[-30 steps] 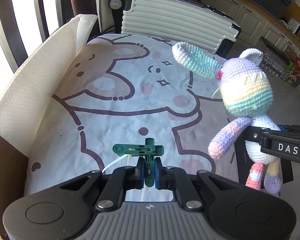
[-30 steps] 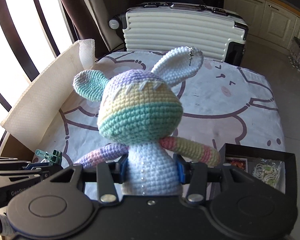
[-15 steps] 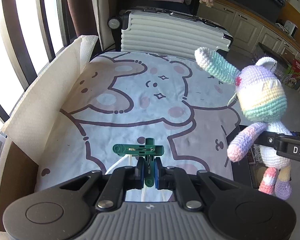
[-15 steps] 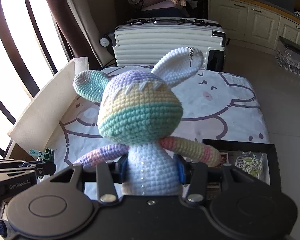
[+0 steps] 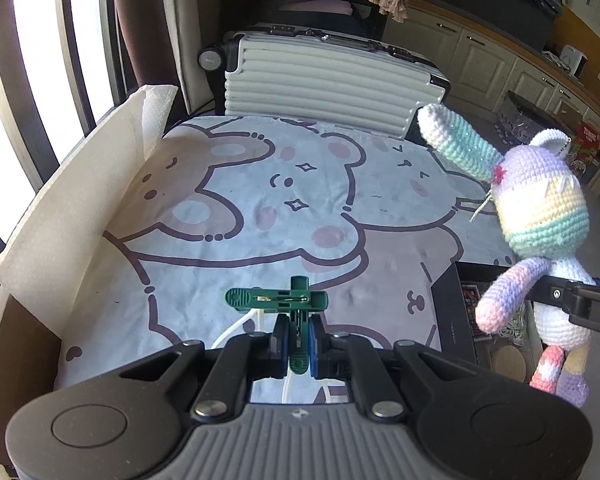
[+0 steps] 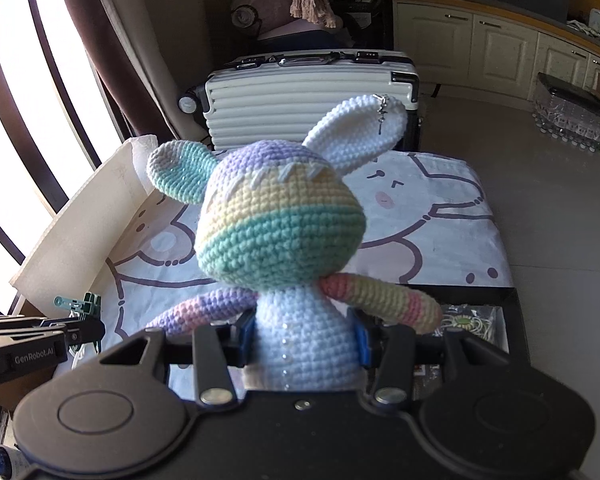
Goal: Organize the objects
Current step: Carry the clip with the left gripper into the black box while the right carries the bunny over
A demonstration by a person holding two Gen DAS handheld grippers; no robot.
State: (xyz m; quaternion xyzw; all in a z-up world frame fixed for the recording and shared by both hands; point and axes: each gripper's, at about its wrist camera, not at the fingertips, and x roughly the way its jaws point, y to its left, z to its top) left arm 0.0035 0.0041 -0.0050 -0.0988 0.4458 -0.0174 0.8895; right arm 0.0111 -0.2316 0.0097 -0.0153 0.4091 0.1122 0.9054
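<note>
The left gripper point(image 5: 297, 340) clenches a dark green plastic clothes peg point(image 5: 278, 300); the right gripper point(image 6: 305, 344) grasps a pastel crocheted bunny point(image 6: 280, 232) above the black tray's point(image 6: 514, 312) near edge.

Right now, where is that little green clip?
The green clip is pinched in the left gripper, held above the cartoon cloth, left of the crochet bunny.

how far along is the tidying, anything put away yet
The black tray already holds small packets. In hand: left tongs shut on a green plastic clip; right tongs shut on a pastel crocheted bunny. Both are held above the cartoon-print cloth, not yet placed.
</note>
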